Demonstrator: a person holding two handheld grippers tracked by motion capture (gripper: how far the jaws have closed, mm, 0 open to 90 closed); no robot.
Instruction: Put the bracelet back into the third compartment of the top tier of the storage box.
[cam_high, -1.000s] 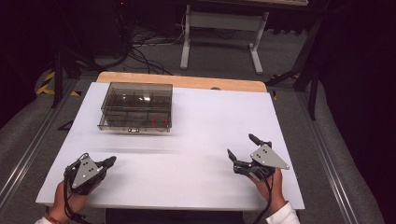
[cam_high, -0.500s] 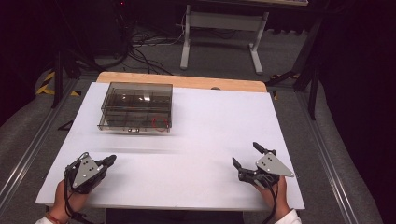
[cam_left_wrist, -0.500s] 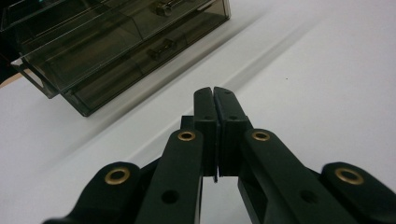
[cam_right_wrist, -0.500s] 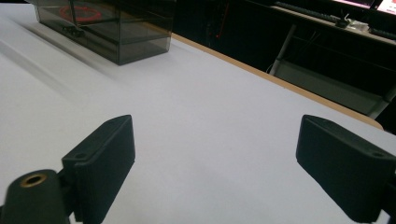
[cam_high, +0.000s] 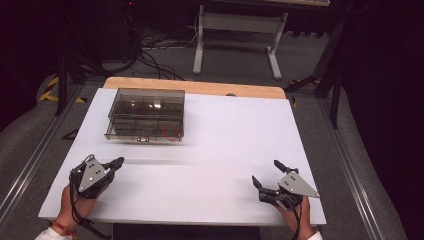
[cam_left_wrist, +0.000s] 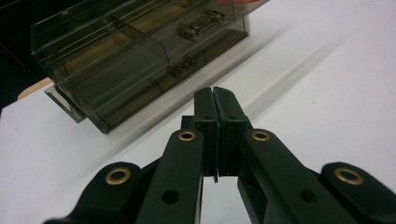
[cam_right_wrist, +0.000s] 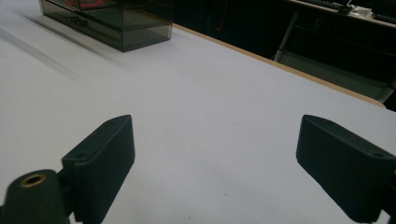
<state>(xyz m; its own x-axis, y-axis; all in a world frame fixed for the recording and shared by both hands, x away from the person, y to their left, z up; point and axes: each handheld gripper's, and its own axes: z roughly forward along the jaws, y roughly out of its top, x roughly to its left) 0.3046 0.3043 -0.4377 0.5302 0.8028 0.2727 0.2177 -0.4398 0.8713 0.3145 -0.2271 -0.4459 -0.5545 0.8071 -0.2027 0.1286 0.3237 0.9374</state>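
Note:
A smoky clear plastic box (cam_high: 145, 113) with inner compartments stands on the white table (cam_high: 225, 135) at the far left; something red (cam_high: 171, 132) lies in its near right part. My left gripper (cam_high: 119, 161) rests near the front left corner, shut with nothing between its fingers, its tips pointing toward the box (cam_left_wrist: 140, 60). In the left gripper view the gripper's (cam_left_wrist: 213, 95) pads meet. My right gripper (cam_high: 266, 174) sits low near the front right edge, open and empty. In its own view the right gripper (cam_right_wrist: 215, 144) faces the bare tabletop, the box (cam_right_wrist: 116, 23) far off at upper left.
A wooden strip (cam_high: 195, 87) edges the table's far side. Beyond it stand a grey metal stand (cam_high: 235, 30) and loose cables (cam_high: 155, 47) on the floor. Metal rails (cam_high: 30, 165) run along both sides of the table.
My right gripper has slid toward the table's front right edge and sunk a little. The left gripper has stayed put.

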